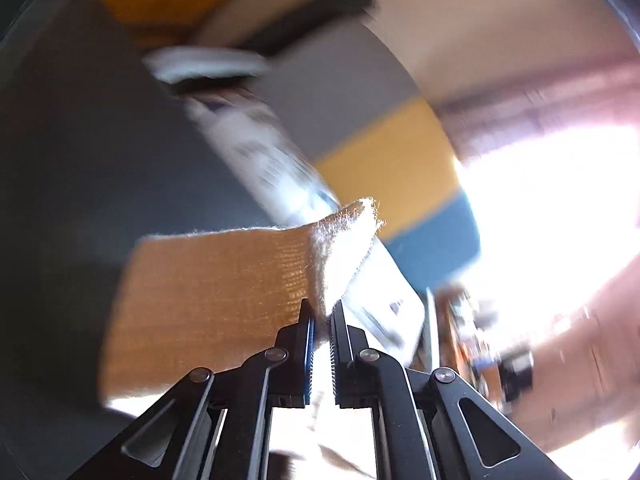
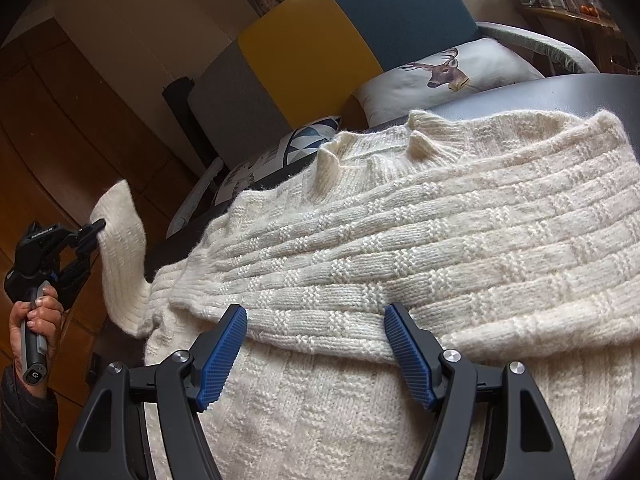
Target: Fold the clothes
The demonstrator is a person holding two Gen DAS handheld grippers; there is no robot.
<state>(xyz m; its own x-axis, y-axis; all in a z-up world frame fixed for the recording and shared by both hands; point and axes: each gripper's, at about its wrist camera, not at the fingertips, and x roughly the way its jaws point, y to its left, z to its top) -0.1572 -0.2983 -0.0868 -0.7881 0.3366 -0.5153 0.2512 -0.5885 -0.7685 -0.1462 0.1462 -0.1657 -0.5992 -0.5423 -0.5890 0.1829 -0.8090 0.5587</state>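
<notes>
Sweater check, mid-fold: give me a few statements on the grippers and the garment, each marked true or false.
1. The left gripper is shut on the sleeve. True.
2. The right gripper is clamped on the sweater. False: its jaws stand open over the knit.
3. The sleeve is lifted off the table. True.
4. The sweater is dark blue. False: it is cream.
5. A deer pillow lies beyond the collar. True.
</notes>
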